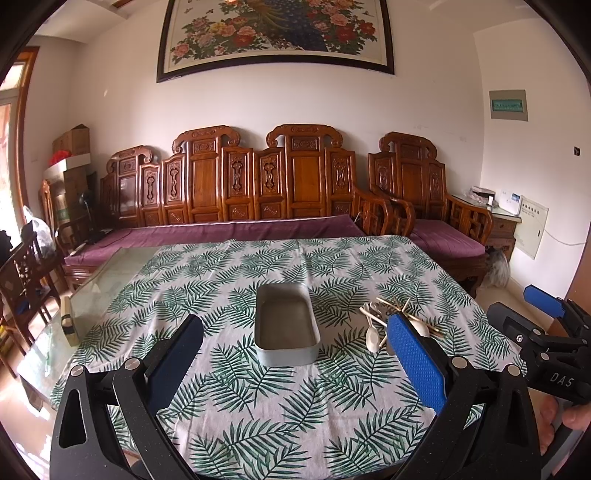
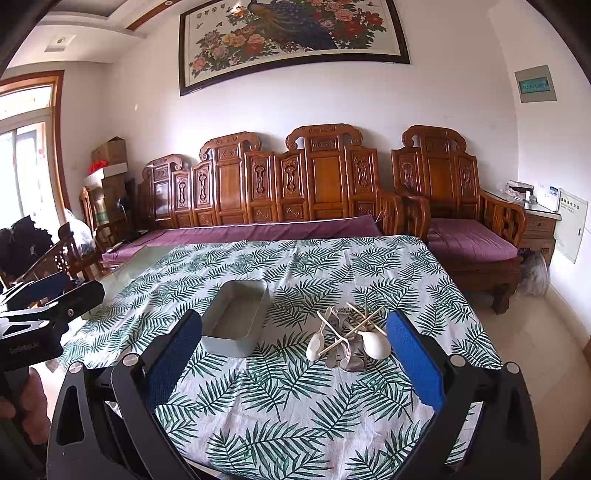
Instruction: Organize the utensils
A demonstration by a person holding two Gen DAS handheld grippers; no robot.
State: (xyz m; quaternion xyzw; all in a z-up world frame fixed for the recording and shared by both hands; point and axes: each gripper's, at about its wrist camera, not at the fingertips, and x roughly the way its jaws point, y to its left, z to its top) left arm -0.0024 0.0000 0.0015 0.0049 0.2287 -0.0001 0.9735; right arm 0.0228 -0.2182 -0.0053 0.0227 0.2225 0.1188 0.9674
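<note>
Two claws hang above the counter, and we hold one in each hand. Our left claw (image 1: 295,350) is spread wide, its blue-padded fingers (image 1: 417,363) far apart with nothing between them. Our right claw (image 2: 293,349) is likewise released and grips nothing.

Ahead of the left claw, between its fingers in the left wrist view, sits the empty grey rectangular plastic tray (image 1: 286,358), resting flat on the white tablecloth with green fern leaves (image 1: 258,406) that covers the counter. To the tray's right lies the loose heap of utensils (image 2: 347,338): white plastic spoons (image 2: 316,349), pale wooden chopsticks (image 2: 364,321) crossed over them, and some metal cutlery whose kind we cannot tell. The heap is near the tray but apart from it, and all of it is outside the tray. In the right wrist view the heap lies straight ahead, between that claw's fingers, with the tray off to the left.

Beyond the cloth's left edge a bare strip of the glass counter top (image 1: 110,273) shows. Behind stands a carved wooden bench with purple cushions (image 1: 229,192), and above it a framed painting of flowers and a peacock (image 1: 277,33).
</note>
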